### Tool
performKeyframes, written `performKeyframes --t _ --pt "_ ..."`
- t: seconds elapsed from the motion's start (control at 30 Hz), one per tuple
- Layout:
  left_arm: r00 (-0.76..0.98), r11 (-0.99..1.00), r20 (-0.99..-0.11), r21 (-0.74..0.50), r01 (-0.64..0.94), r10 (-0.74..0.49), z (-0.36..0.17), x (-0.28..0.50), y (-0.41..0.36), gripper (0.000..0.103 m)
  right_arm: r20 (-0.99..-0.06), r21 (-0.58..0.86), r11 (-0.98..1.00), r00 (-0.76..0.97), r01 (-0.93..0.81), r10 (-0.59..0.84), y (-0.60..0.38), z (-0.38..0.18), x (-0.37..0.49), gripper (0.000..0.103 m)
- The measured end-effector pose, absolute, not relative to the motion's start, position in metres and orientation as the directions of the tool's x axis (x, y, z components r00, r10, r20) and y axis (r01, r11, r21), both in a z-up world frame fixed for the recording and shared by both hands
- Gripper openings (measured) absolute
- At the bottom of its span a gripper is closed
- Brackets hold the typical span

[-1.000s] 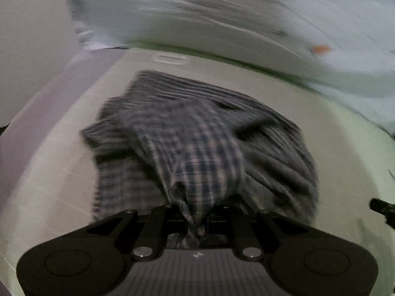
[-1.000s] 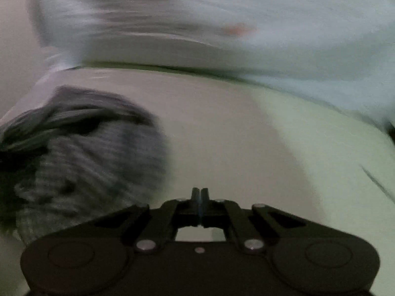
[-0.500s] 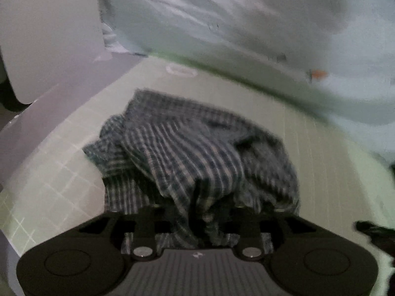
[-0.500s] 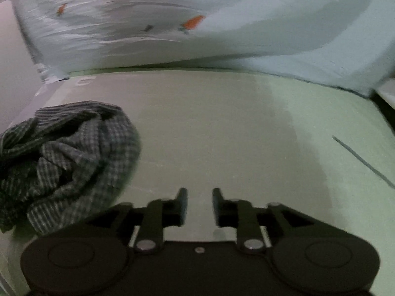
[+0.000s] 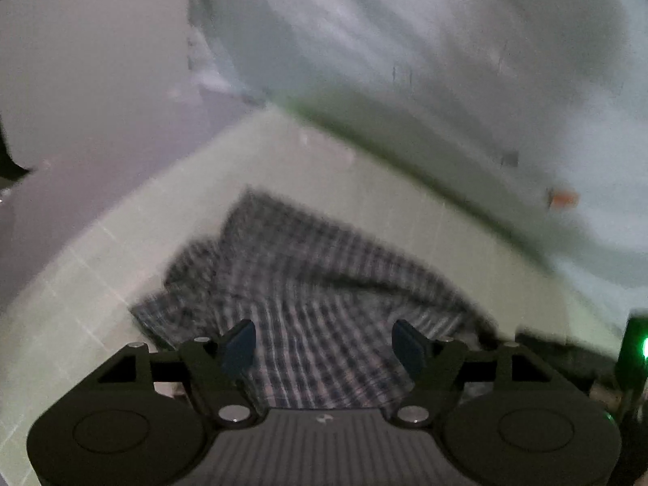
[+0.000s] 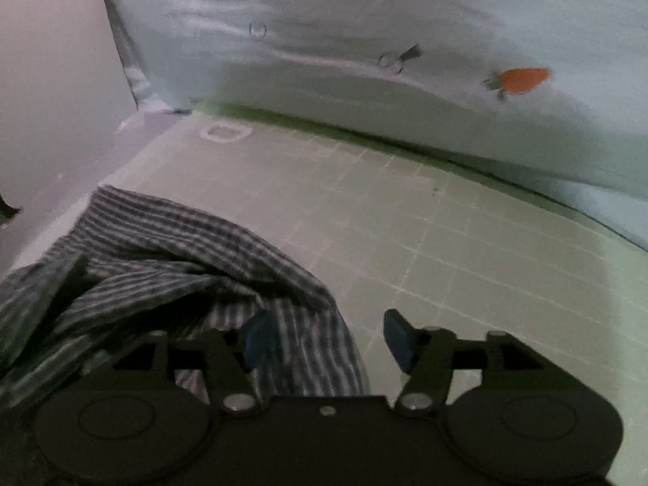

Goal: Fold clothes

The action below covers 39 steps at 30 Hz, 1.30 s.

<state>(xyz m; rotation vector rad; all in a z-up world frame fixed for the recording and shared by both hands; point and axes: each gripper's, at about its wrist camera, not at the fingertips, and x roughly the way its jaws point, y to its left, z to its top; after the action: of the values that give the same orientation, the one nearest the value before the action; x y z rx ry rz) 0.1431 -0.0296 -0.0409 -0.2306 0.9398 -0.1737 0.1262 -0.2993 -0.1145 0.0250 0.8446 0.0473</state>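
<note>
Across the pale gridded mat (image 6: 445, 243), we see a crumpled checked shirt (image 5: 308, 283) lying loose.

Behind it, along the top of both frames, a light sheet with orange carrots (image 6: 522, 80) hangs blurred. The shirt fills the lower centre of the left view and the lower left of the right view. Our left gripper (image 5: 326, 344) is opening, cloth showing between its blue pads but not pinched. Our right gripper (image 6: 330, 336) is opening too, over the shirt's right edge.
</note>
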Motion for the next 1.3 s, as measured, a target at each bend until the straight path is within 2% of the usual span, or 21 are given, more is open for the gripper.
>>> performKeyframes --t 0.03,0.07,0.1,0.13,0.17,0.27,0.33,0.5,0.57,0.67,0.73,0.8,0.9,0.93,1.0,1.03,1.1,1.2,1.3 --pt "0.551 0.964 -0.798 -0.263 0.046 -0.244 -0.049 0.147 -0.032 0.075 -0.759 0.046 0.998 0.649 -0.031 0.055 -0.298 -0.12 0.133 0.062" --pt "0.528 0.963 -0.812 -0.267 0.045 -0.25 -0.057 0.149 -0.033 0.07 -0.77 0.052 0.998 0.635 -0.029 0.058 -0.297 -0.125 0.14 0.051" --pt "0.505 0.961 -0.824 -0.275 0.041 -0.257 -0.064 0.149 -0.034 0.044 -0.777 0.072 0.997 0.625 -0.033 0.077 -0.298 -0.13 0.143 0.04" --pt "0.484 0.955 -0.832 -0.295 0.03 -0.272 -0.07 0.149 -0.032 0.026 -0.777 0.09 0.995 0.623 -0.035 0.092 -0.3 -0.133 0.143 0.012" --pt "0.469 0.951 -0.837 -0.307 0.019 -0.28 -0.074 0.147 -0.03 0.001 -0.77 0.088 0.996 0.633 -0.026 0.085 -0.302 -0.134 0.139 0.005" --pt "0.488 0.961 -0.84 -0.275 -0.007 -0.237 -0.073 0.135 -0.022 0.0 -0.716 0.099 0.993 0.697 0.056 0.032 -0.321 -0.121 0.112 0.001" --pt "0.509 0.971 -0.838 -0.24 -0.017 -0.199 -0.07 0.128 -0.018 0.0 -0.679 0.087 0.985 0.733 0.149 -0.051 -0.338 -0.105 0.086 0.001" --pt "0.517 0.979 -0.843 -0.199 -0.039 -0.151 -0.069 0.114 -0.01 0.0 -0.568 -0.135 0.905 0.717 0.404 -0.405 -0.385 -0.065 -0.003 0.001" --pt "0.51 0.974 -0.841 -0.225 -0.032 -0.178 -0.07 0.113 -0.013 0.0 -0.595 -0.149 0.868 0.659 0.473 -0.461 -0.409 -0.065 -0.03 0.001" --pt "0.501 0.973 -0.84 -0.228 0.023 -0.208 -0.067 0.116 -0.034 0.0 -0.668 -0.087 0.83 0.586 0.55 -0.458 -0.436 -0.082 -0.066 0.002" --pt "0.505 0.973 -0.832 -0.214 0.09 -0.23 -0.06 0.117 -0.054 0.006 -0.686 -0.068 0.811 0.563 0.581 -0.461 -0.44 -0.09 -0.085 0.002" --pt "0.512 0.965 -0.819 -0.2 0.168 -0.259 -0.05 0.116 -0.077 0.024 -0.7 -0.015 0.784 0.553 0.621 -0.451 -0.444 -0.094 -0.1 0.003" --pt "0.508 0.938 -0.795 -0.222 0.265 -0.331 -0.036 0.117 -0.11 0.035 -0.71 0.011 0.772 0.549 0.636 -0.442 -0.443 -0.096 -0.106 0.007" --pt "0.503 0.926 -0.785 -0.234 0.298 -0.36 -0.032 0.116 -0.121 0.04 -0.71 0.011 0.78 0.554 0.626 -0.435 -0.442 -0.094 -0.103 0.011" --pt "0.493 0.892 -0.756 -0.273 0.36 -0.43 -0.024 0.111 -0.14 0.06 -0.705 0.013 0.797 0.571 0.604 -0.421 -0.445 -0.091 -0.102 0.024" --pt "0.486 0.873 -0.74 -0.291 0.391 -0.464 -0.02 0.108 -0.15 0.065 -0.701 0.019 0.804 0.581 0.594 -0.413 -0.448 -0.09 -0.103 0.034" --pt "0.469 0.834 -0.709 -0.325 0.447 -0.527 -0.013 0.103 -0.168 0.077 -0.692 0.038 0.818 0.605 0.574 -0.393 -0.454 -0.087 -0.103 0.039" --pt "0.439 0.796 -0.688 -0.356 0.489 -0.578 -0.014 0.095 -0.195 0.083 -0.692 0.054 0.849 0.632 0.526 -0.347 -0.463 -0.085 -0.093 0.051" --pt "0.423 0.802 -0.715 -0.331 0.498 -0.557 -0.022 0.098 -0.224 0.085 -0.699 0.054 0.883 0.65 0.465 -0.299 -0.472 -0.087 -0.079 0.06"
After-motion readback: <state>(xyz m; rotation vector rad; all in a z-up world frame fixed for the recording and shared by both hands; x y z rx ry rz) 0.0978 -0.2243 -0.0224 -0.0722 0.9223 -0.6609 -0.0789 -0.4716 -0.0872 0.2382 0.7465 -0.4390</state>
